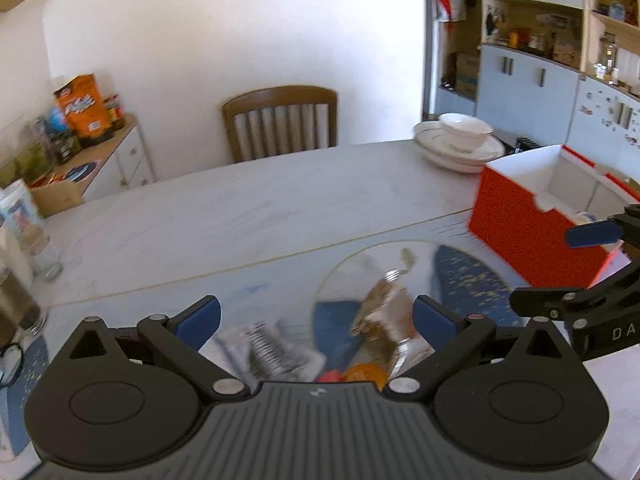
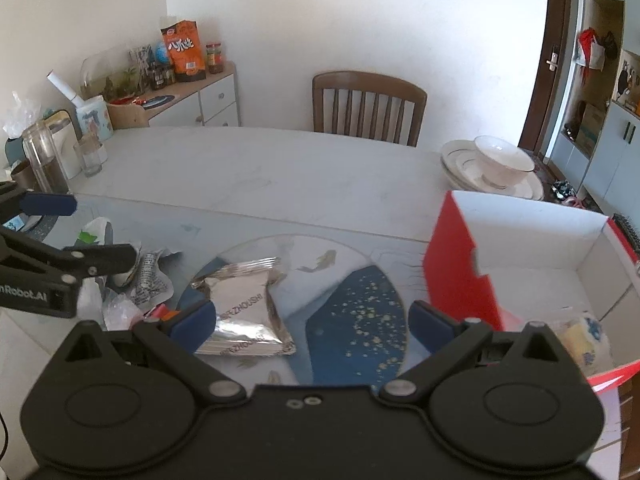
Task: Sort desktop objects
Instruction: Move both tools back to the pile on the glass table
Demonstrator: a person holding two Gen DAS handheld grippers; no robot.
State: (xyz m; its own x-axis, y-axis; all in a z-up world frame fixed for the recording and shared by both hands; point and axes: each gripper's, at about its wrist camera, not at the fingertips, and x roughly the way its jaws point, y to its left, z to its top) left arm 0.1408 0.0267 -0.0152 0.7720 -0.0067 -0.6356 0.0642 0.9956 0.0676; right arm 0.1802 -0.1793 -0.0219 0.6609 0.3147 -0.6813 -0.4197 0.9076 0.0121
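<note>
Two grippers are showing in both wrist views, and you are holding each with its blue-padded fingers spread wide and nothing between them. Your left gripper [image 1: 316,320] is hanging over a crumpled silver wrapper [image 1: 276,350] and a small orange piece [image 1: 366,374], both lying left of the red cardboard box with white interior [image 2: 520,248]. Your right gripper [image 2: 310,326] is hanging just left of that box, above the blue gold-speckled patch of the table mat [image 2: 360,320]. A silver foil snack packet [image 2: 244,308] is lying flat on the mat, left of the box, touching the inner side of your right gripper's left pad in the picture. More crumpled wrappers [image 2: 148,276] are lying further left of the box. Inside the box, a yellow-and-blue packet [image 2: 582,340] is resting on the floor near the front wall. Behind the box, a white bowl on stacked white plates [image 2: 500,164] is standing on the pale table [image 2: 260,168].
</note>
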